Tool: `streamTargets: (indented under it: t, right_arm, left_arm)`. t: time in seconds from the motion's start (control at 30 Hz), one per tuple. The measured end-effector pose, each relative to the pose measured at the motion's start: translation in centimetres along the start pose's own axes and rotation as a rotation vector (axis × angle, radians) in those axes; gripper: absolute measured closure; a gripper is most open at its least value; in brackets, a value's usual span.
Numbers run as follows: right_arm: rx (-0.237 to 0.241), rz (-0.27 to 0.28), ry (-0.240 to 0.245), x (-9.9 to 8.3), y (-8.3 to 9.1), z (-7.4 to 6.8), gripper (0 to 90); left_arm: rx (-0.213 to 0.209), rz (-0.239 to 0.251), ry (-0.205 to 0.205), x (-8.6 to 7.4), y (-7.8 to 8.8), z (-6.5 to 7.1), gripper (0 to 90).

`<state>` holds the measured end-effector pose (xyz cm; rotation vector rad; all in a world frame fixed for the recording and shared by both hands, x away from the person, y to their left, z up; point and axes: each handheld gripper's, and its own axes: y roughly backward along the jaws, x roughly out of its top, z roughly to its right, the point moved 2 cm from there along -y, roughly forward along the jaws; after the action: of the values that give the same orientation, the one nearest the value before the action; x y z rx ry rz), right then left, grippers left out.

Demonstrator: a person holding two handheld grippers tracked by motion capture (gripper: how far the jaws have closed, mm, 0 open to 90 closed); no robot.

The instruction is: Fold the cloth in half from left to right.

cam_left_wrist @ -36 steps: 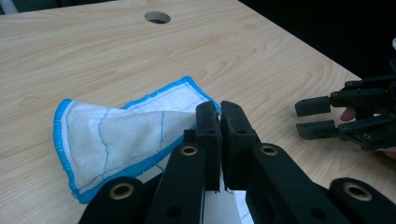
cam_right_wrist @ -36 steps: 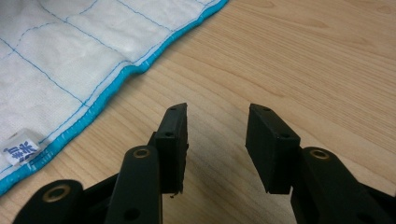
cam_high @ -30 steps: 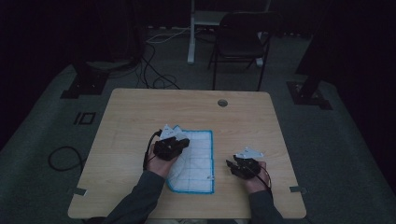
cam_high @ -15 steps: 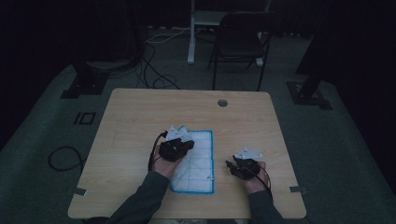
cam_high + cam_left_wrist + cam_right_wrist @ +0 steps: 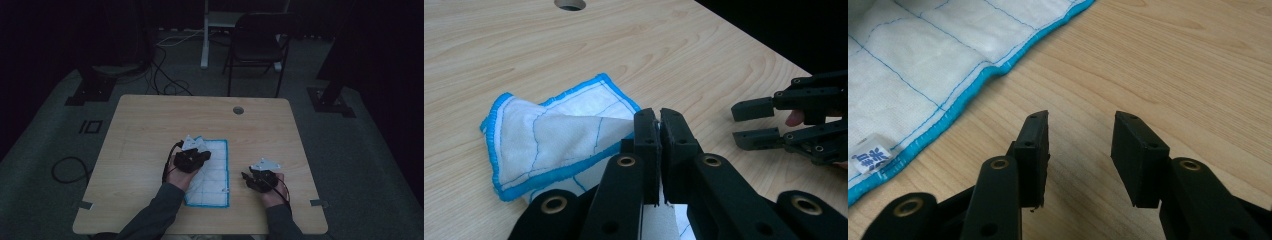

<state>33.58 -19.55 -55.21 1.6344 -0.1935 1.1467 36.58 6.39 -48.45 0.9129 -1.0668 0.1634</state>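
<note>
Folding is under way: the left gripper (image 5: 659, 131) is clenched on the white, blue-edged cloth (image 5: 549, 137), carrying its far-left corner over. The right gripper (image 5: 1080, 150) waits released above the tabletop (image 5: 150, 120); next, lay that corner flat.

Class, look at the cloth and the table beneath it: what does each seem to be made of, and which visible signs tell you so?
Cloth: it looks like soft woven cotton or gauze, matt white, with thin blue stitched grid lines, a bright blue sewn edge, and limp folds. Table: it shows pale wood grain with a smooth, slightly satin surface; whether it is solid wood or a printed laminate, the look leaves open.
</note>
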Motion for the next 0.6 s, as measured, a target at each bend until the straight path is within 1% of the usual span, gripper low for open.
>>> streamTargets:
  t: [0.6]
  right_arm:
    - [0.003,-0.002,0.001,0.0,-0.1,-0.1,58.7]
  left_arm:
    - [-0.002,-0.029,-0.006,-0.2,-1.7,0.5,87.6]
